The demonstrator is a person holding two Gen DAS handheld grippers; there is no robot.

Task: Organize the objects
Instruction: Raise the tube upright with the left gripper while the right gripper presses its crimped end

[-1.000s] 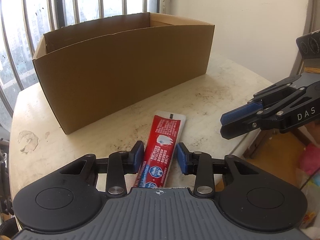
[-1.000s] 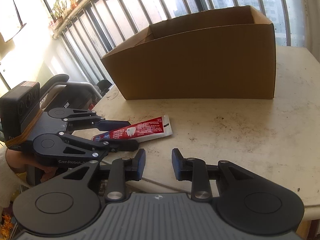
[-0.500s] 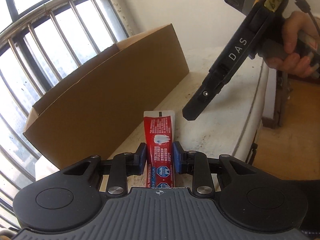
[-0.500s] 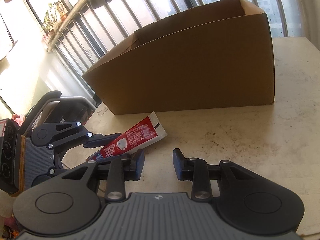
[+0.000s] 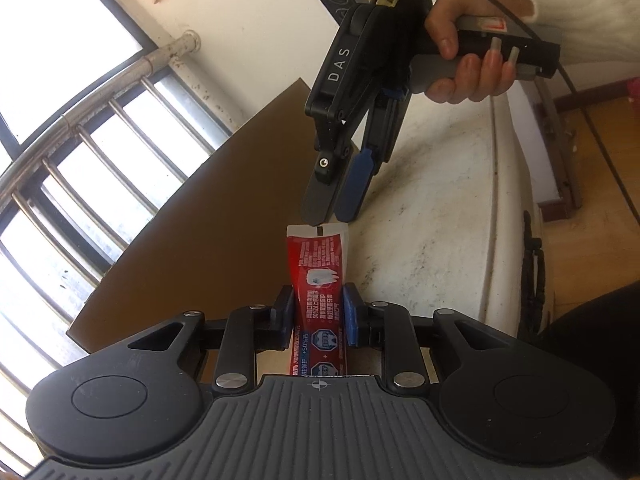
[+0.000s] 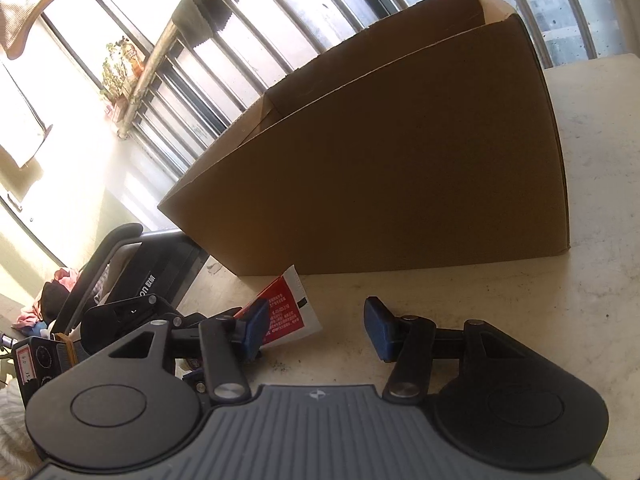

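Since a second ago left gripper [image 5: 316,314] has clamped onto toothpaste tube [image 5: 318,280] and rolled it off the table [image 6: 520,320] beside cardboard box [image 6: 400,184], right gripper [image 6: 316,326] opening empty at its crimped end, likely a handover

In the left wrist view, the toothpaste tube [image 5: 318,280] is sitting between the pads of the left gripper [image 5: 318,314], extending toward 12 o'clock; the right gripper [image 5: 334,210] is hanging just beyond the tube's far end, its jaws opening, nothing between them; the cardboard box [image 5: 216,248] is standing on the table [image 5: 440,240] at 10 o'clock; the window bars [image 5: 80,168] are running behind the box.
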